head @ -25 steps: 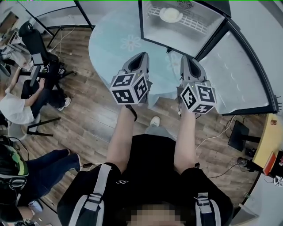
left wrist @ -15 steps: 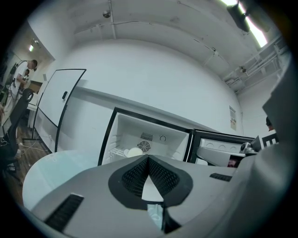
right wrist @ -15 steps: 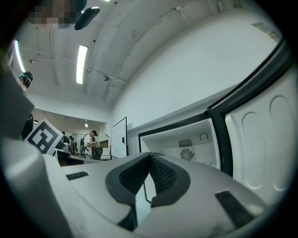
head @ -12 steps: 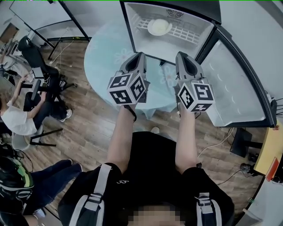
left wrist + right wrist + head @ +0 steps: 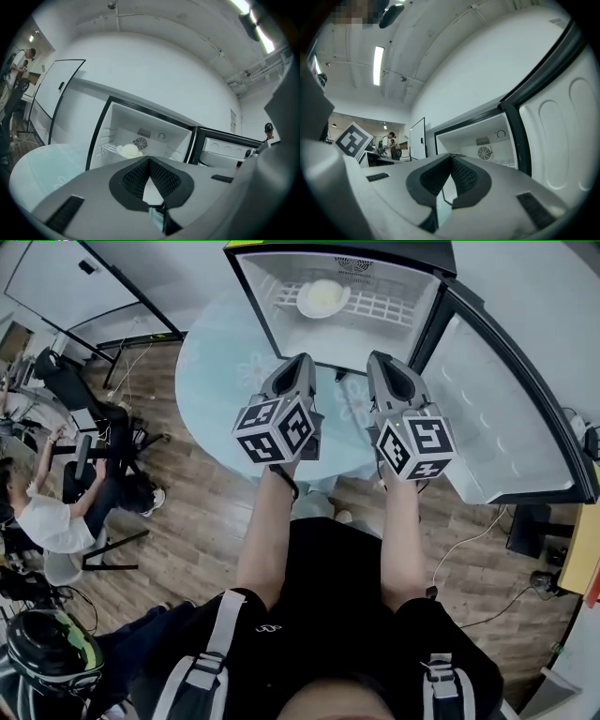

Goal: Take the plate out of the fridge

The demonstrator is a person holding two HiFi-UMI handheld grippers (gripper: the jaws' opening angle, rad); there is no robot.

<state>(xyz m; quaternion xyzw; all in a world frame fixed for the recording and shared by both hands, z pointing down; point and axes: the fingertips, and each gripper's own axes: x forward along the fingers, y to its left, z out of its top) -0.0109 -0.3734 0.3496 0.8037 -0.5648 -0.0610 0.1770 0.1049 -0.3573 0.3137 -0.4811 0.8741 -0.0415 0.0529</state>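
A pale cream plate [image 5: 322,297] lies on the white wire shelf [image 5: 380,307] inside the small fridge [image 5: 272,329], whose door [image 5: 502,413] stands swung open to the right. The left gripper view also catches the plate [image 5: 129,150] on that shelf, just above the jaws. My left gripper [image 5: 302,365] and right gripper [image 5: 377,363] hang side by side in front of the fridge opening, short of it, both shut with nothing between their jaws. In its own view the left gripper [image 5: 150,160] points at the fridge interior; the right gripper [image 5: 451,157] points at the fridge's right half, and the plate is not seen there.
The fridge stands at the far edge of a round pale-blue table [image 5: 220,381] with flower prints. A person in a white shirt [image 5: 52,517] sits at a desk at the left, near a chair [image 5: 103,460]. Cables [image 5: 469,540] lie on the wooden floor at the right.
The view has shifted so the fridge and plate sit further left and lower in the picture. Both grippers stay shut and side by side, slightly closer to the fridge opening.
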